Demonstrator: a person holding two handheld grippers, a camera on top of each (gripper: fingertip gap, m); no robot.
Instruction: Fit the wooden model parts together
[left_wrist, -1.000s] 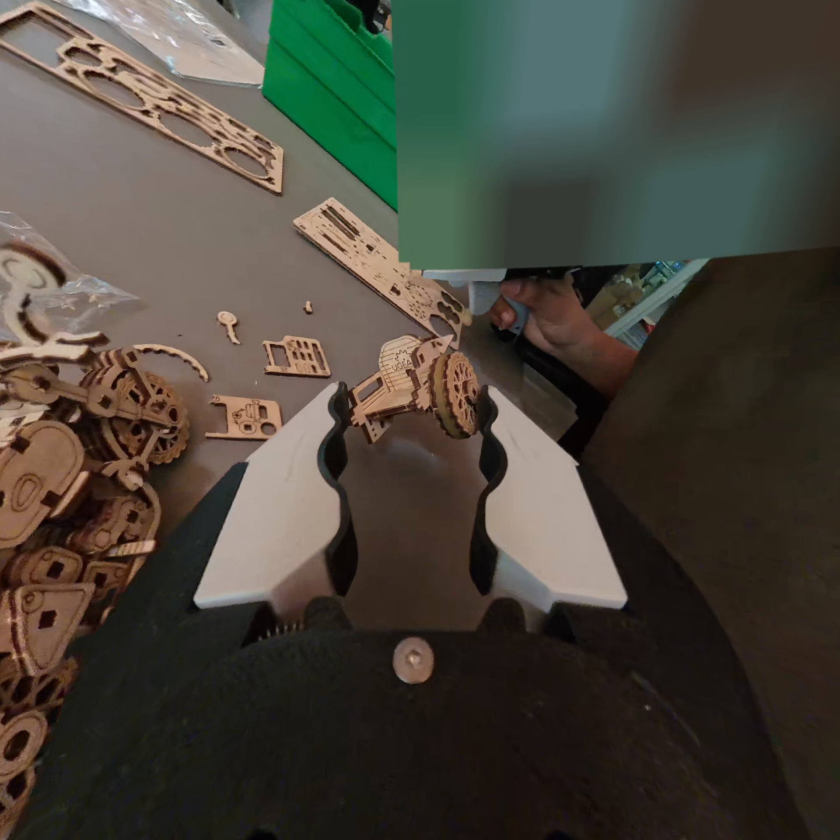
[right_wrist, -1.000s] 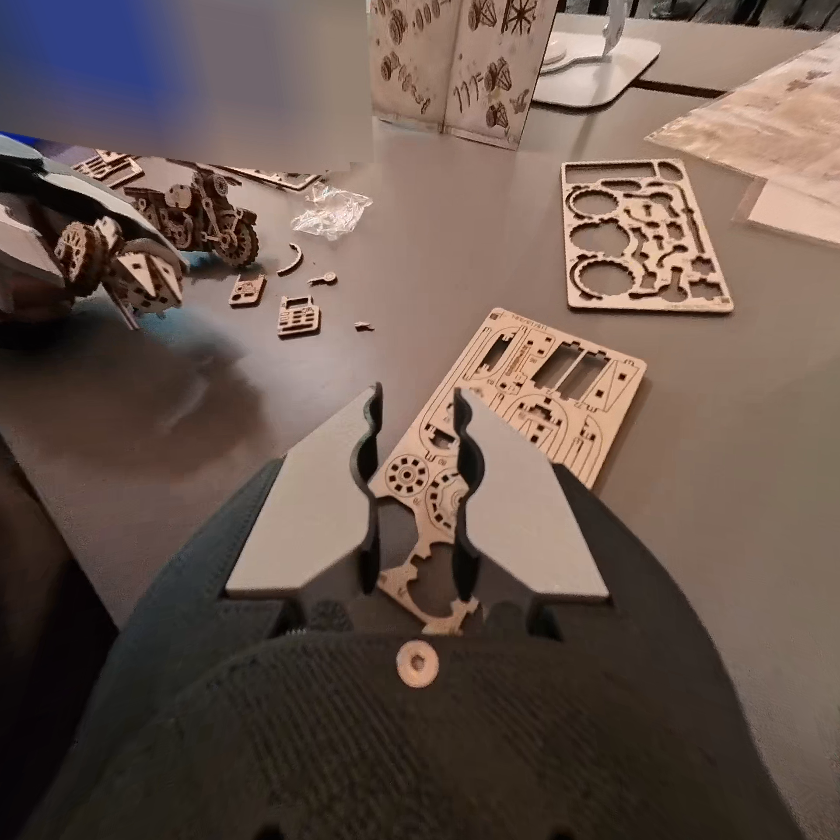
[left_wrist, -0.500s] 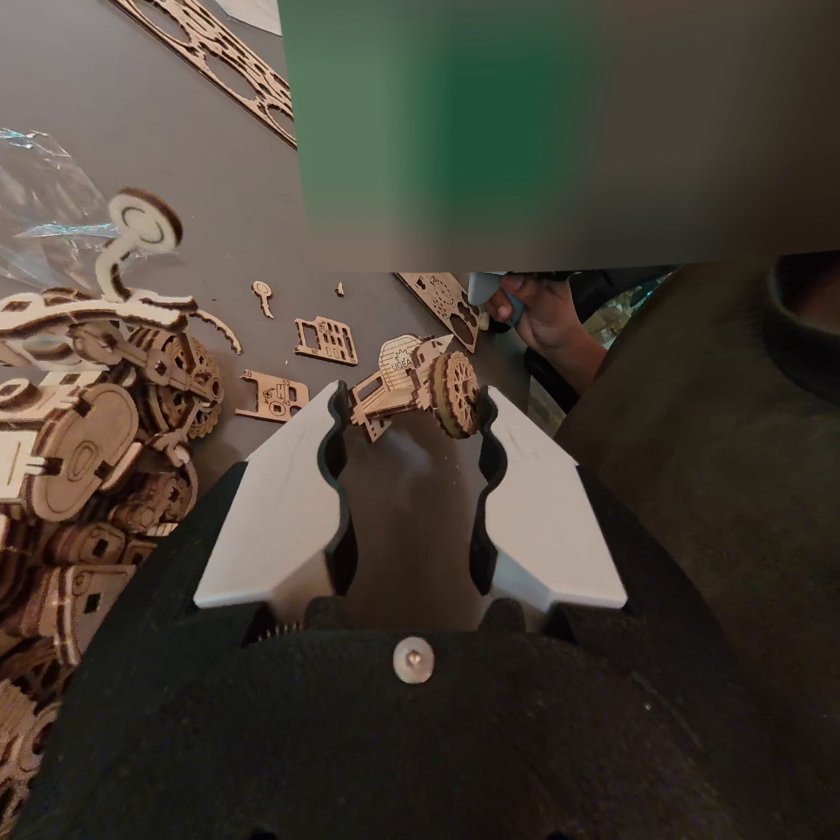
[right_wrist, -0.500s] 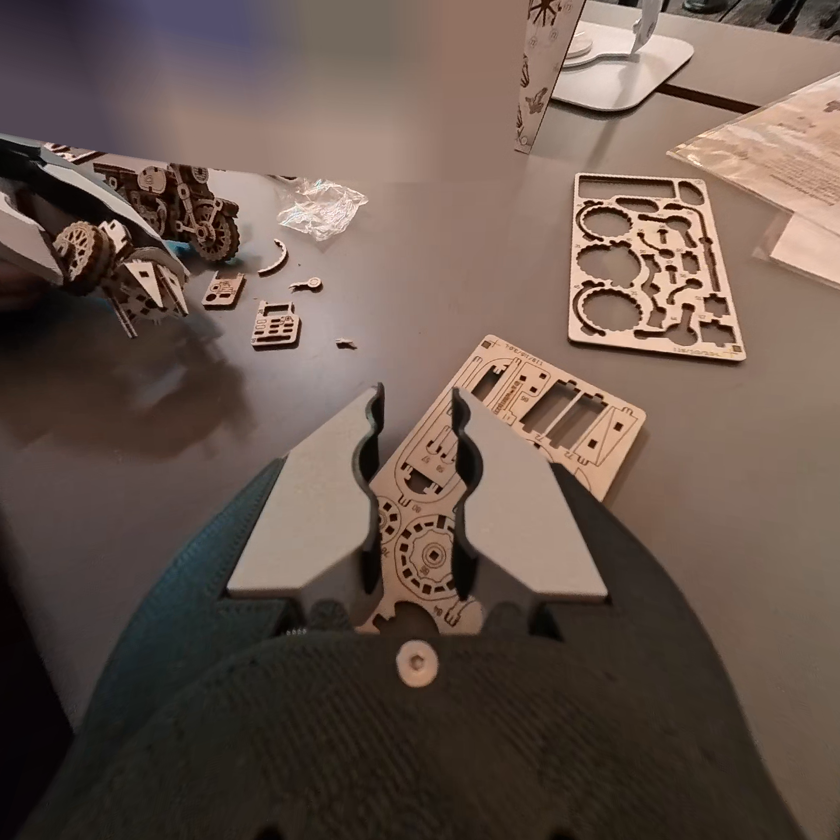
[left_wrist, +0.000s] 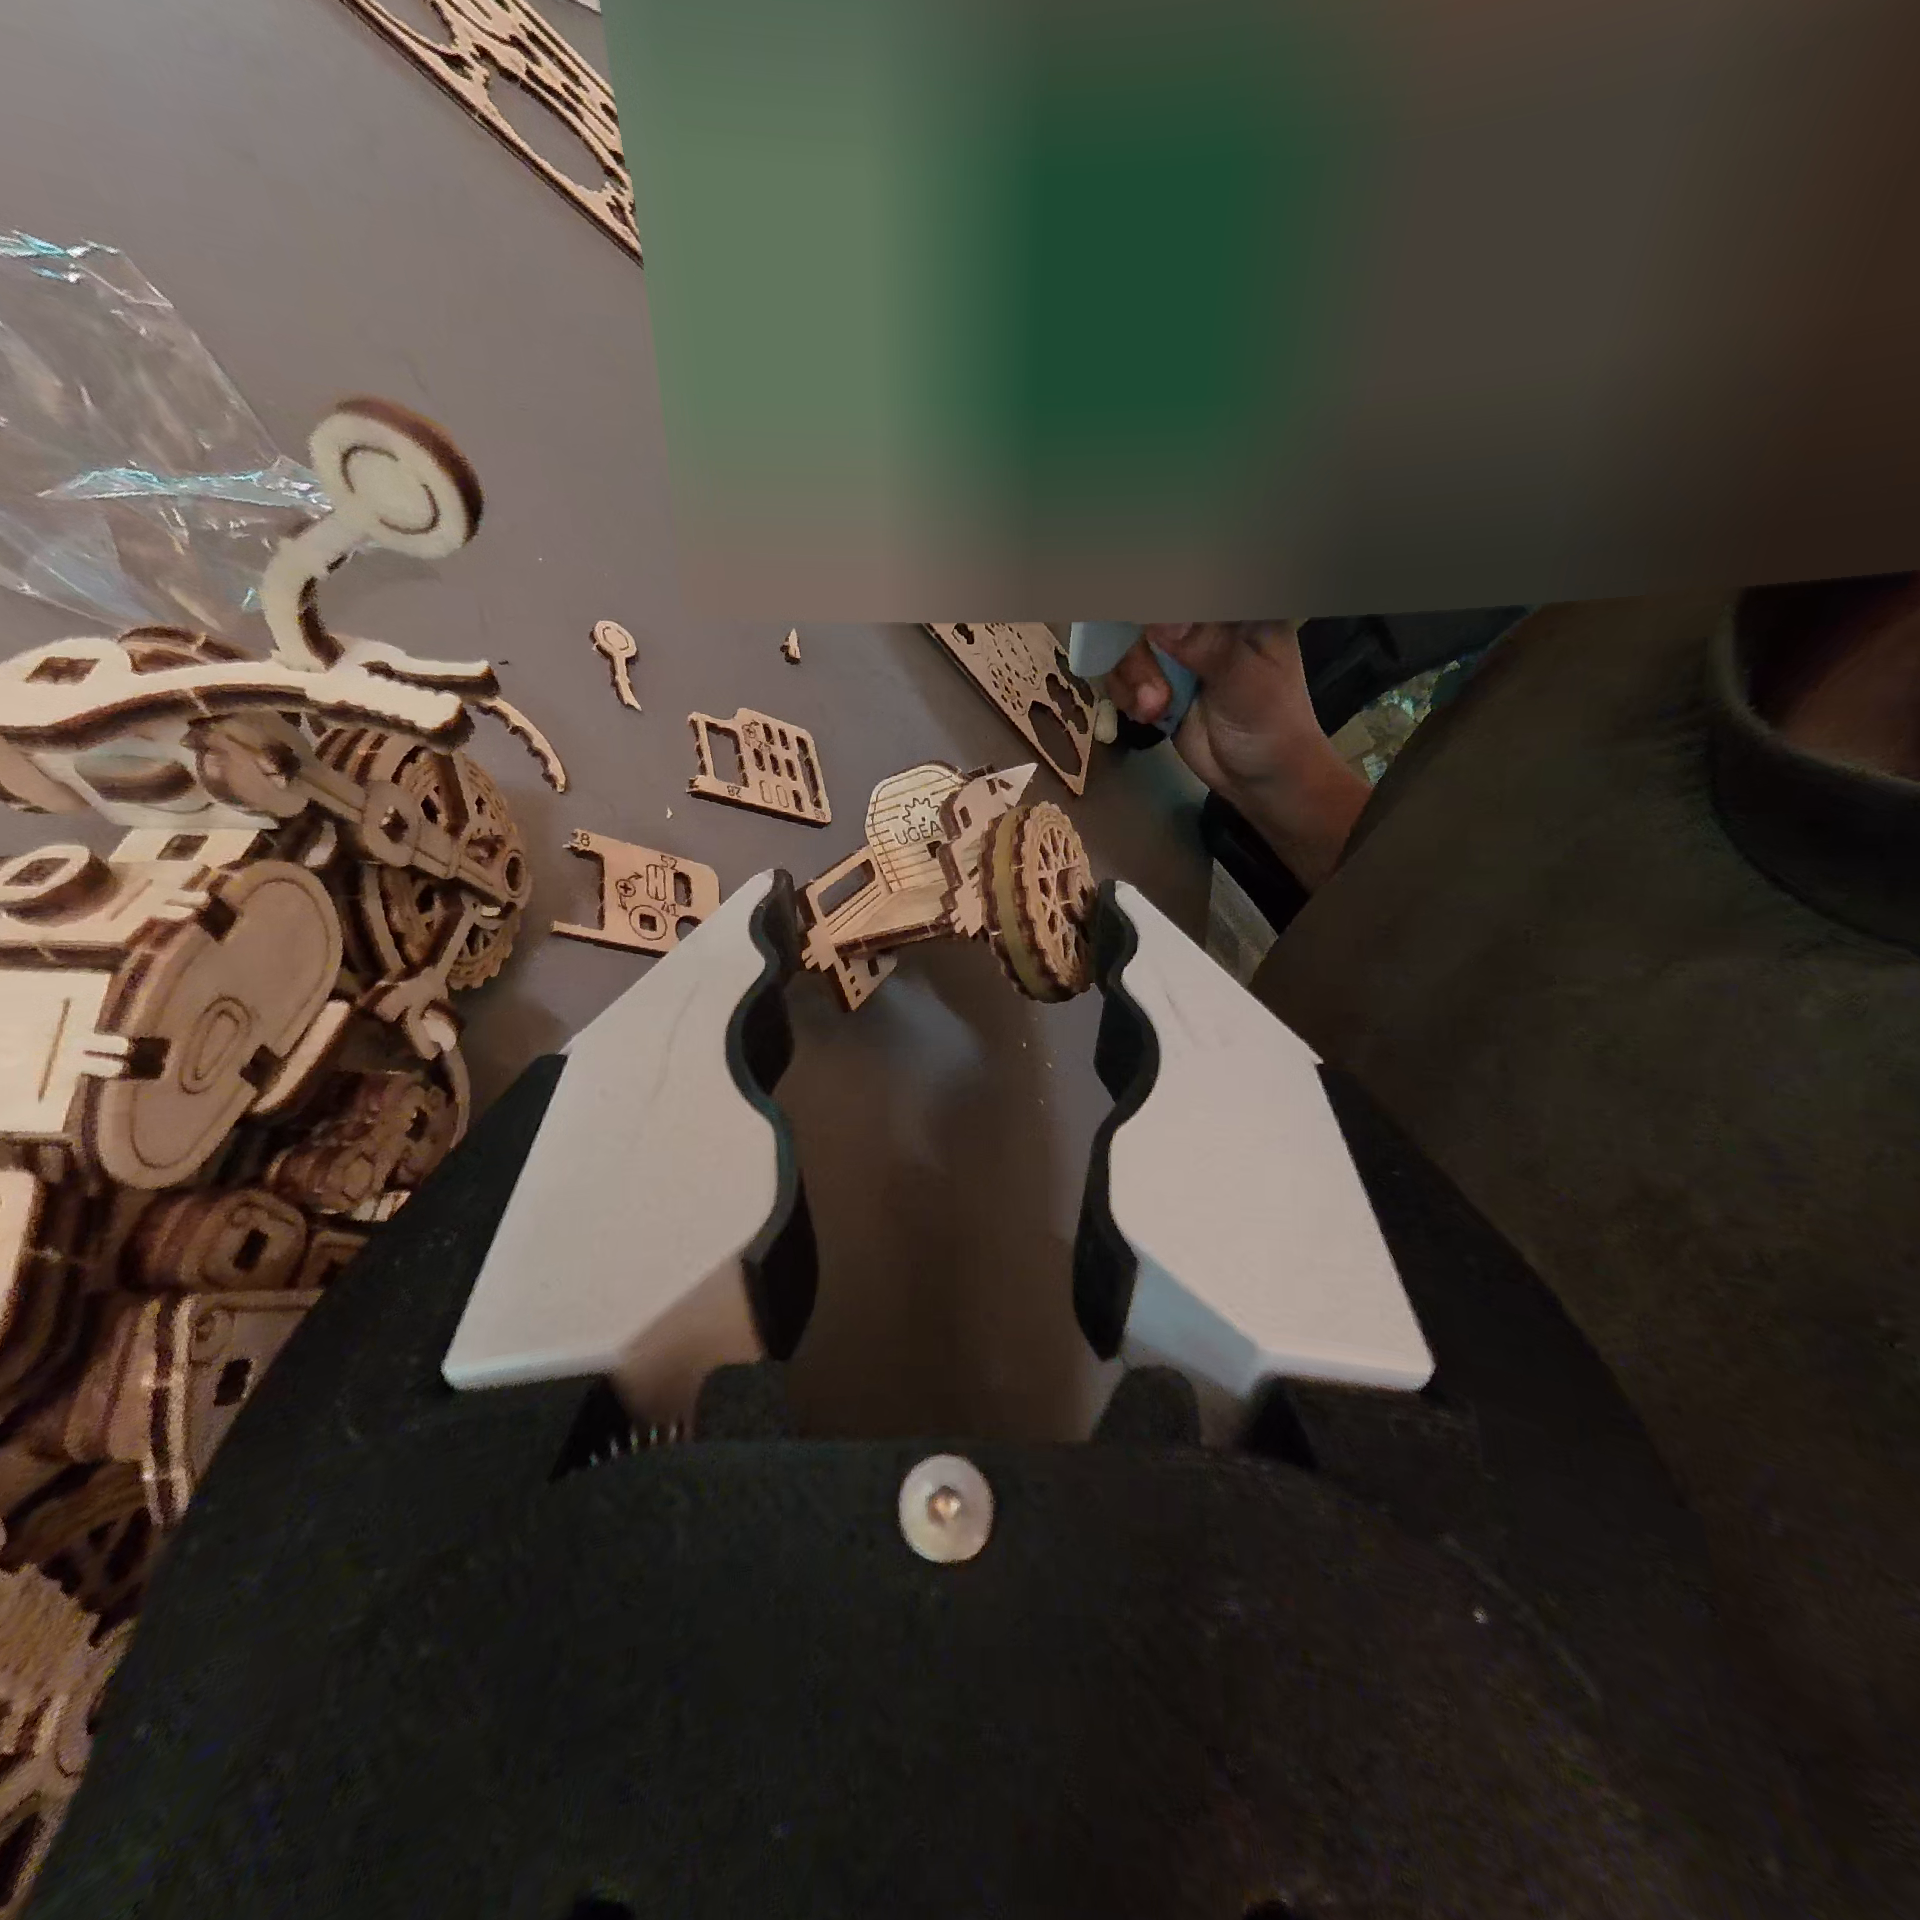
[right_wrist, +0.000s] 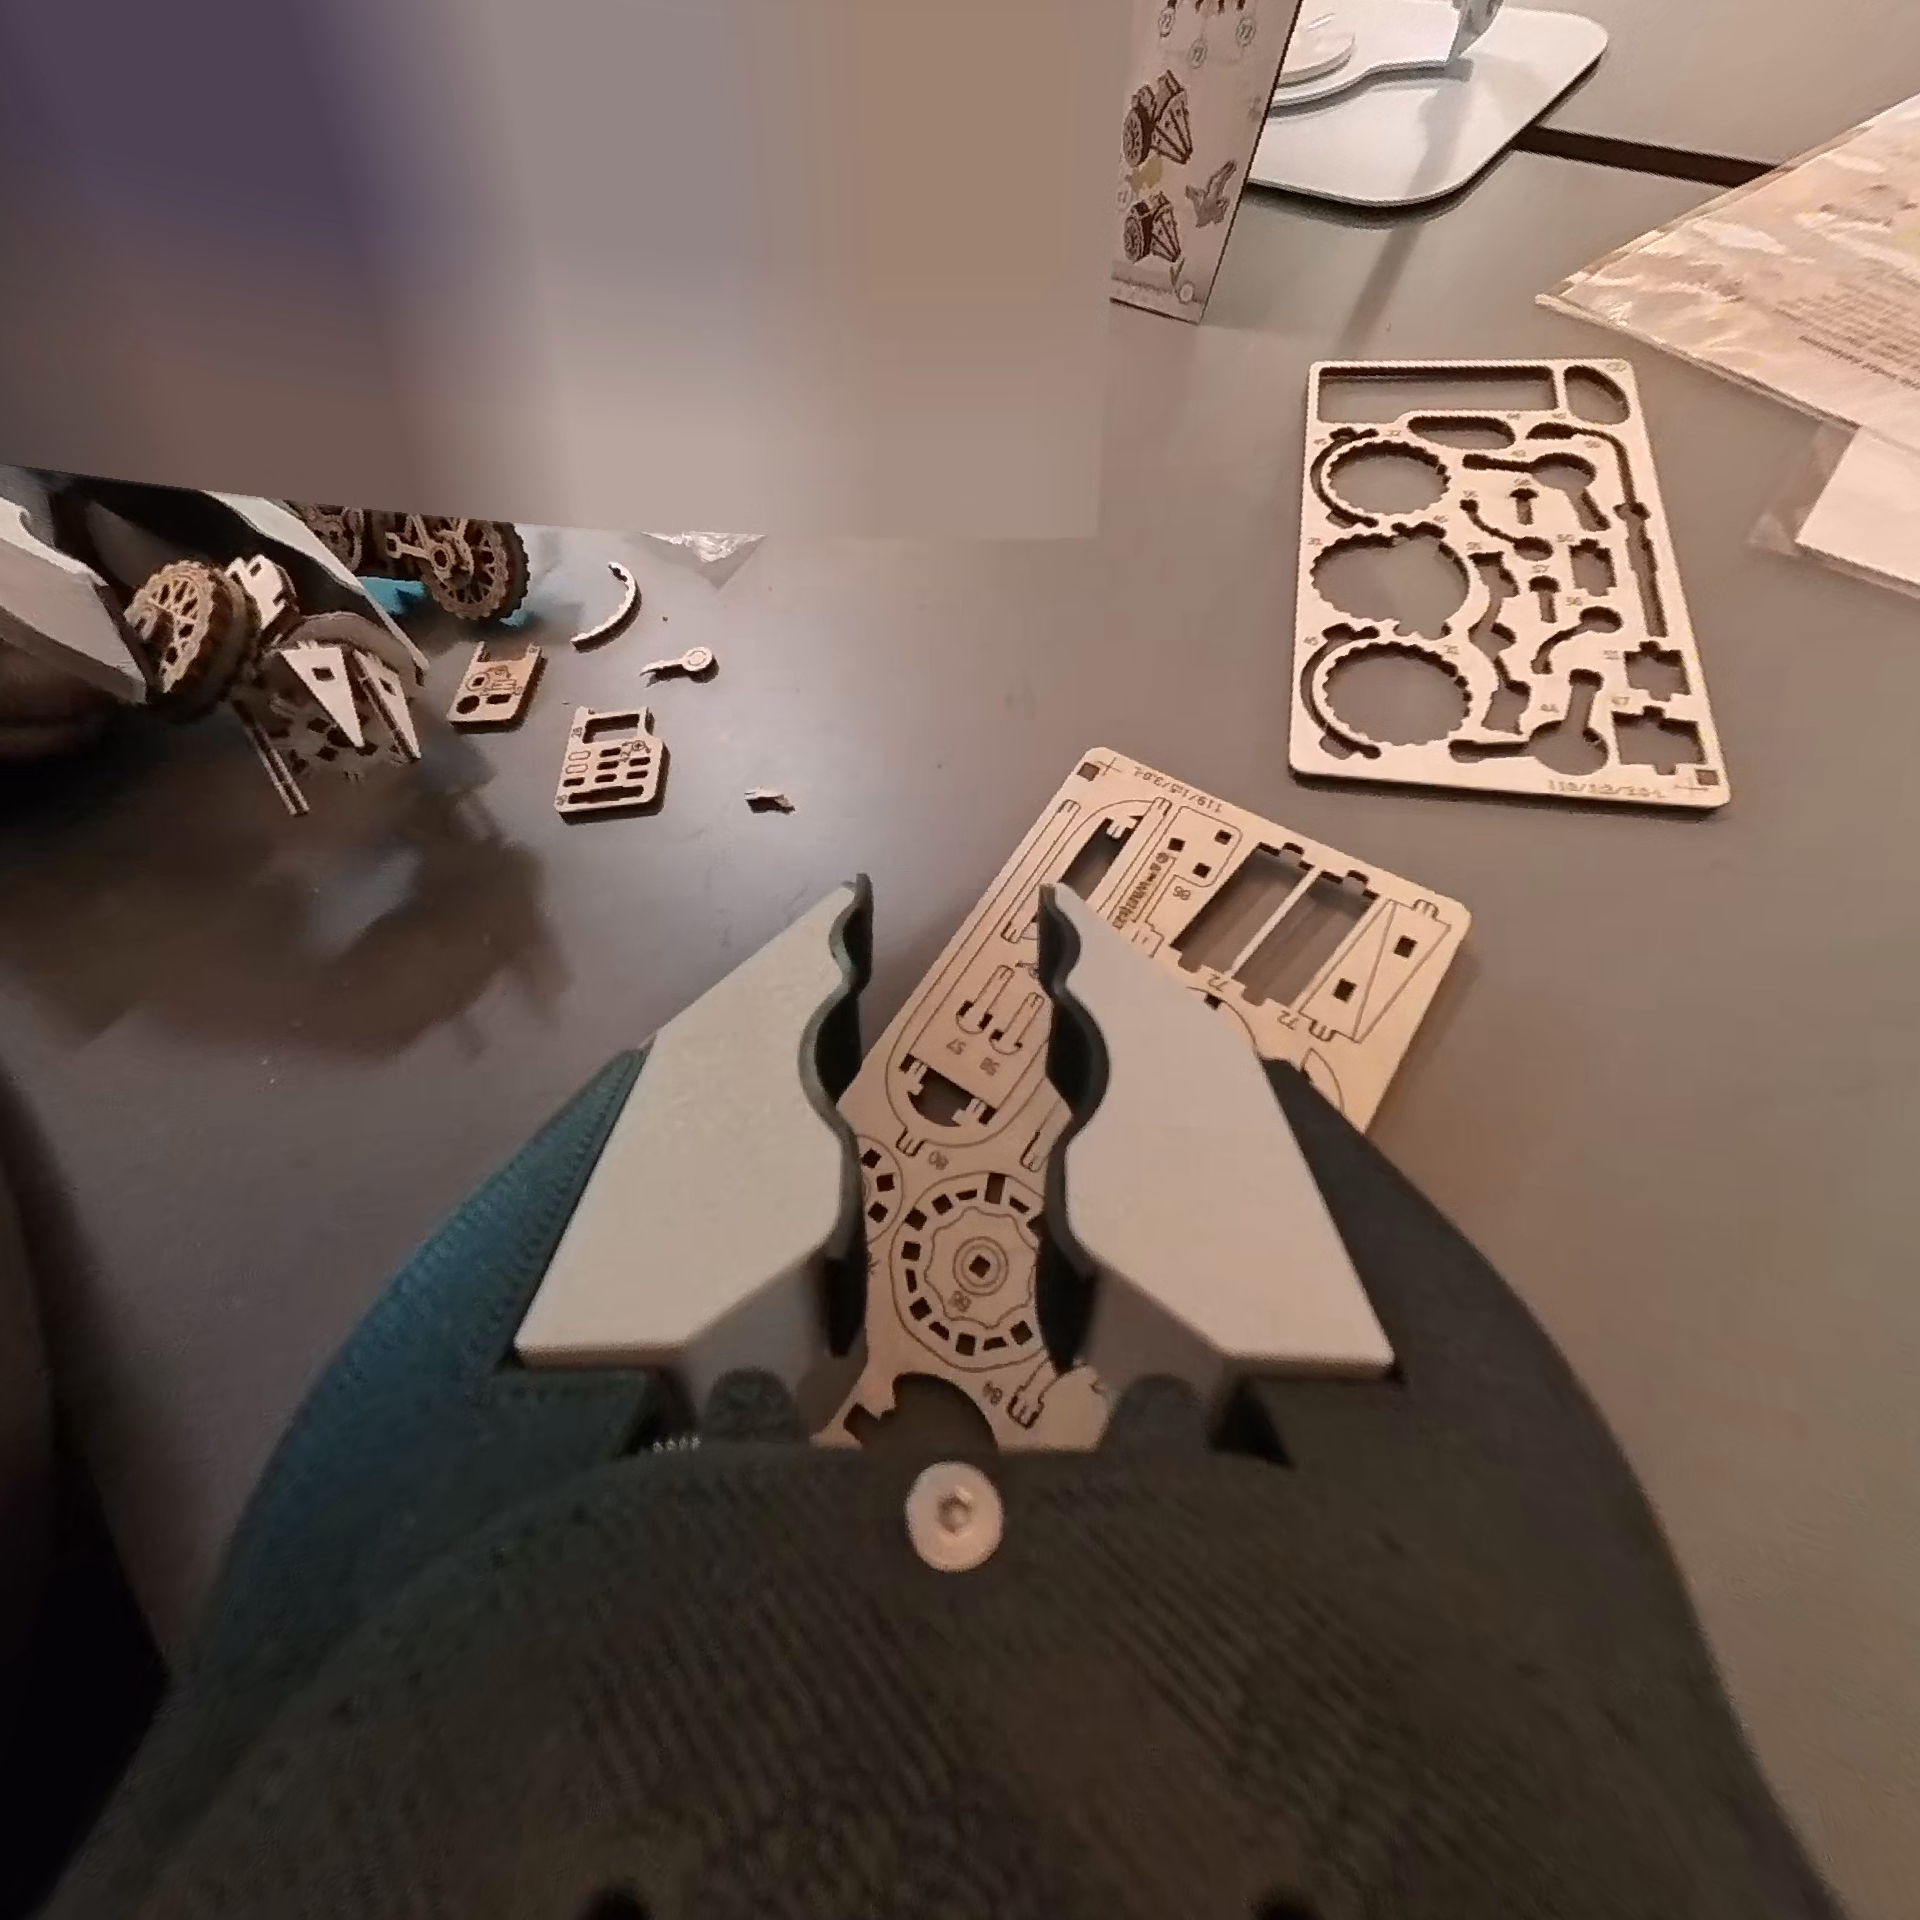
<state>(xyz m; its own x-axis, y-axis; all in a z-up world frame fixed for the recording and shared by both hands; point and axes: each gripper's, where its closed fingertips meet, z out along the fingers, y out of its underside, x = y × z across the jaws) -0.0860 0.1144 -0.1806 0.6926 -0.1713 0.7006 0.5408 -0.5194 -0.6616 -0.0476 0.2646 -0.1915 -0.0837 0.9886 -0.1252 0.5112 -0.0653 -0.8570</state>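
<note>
The left gripper (left_wrist: 940, 940) holds the small tan wooden wheeled sub-assembly (left_wrist: 945, 894) clenched at its jaws' tips above the grey desk (right_wrist: 935, 644), while the right gripper (right_wrist: 951, 940), jaws parted and empty, hovers over the partly punched tan plywood sheet (right_wrist: 1288, 956). The step in hand looks like fetching the next part (probably from that sheet), which calls for lowering and closing on 1 piece; counted, 2 sheets, 2 flat cut panels and 1 built motorcycle (right_wrist: 447, 556) show.

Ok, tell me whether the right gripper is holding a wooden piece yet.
No. The right gripper hangs open over the flat parts sheet, with nothing between its fingers.
</note>
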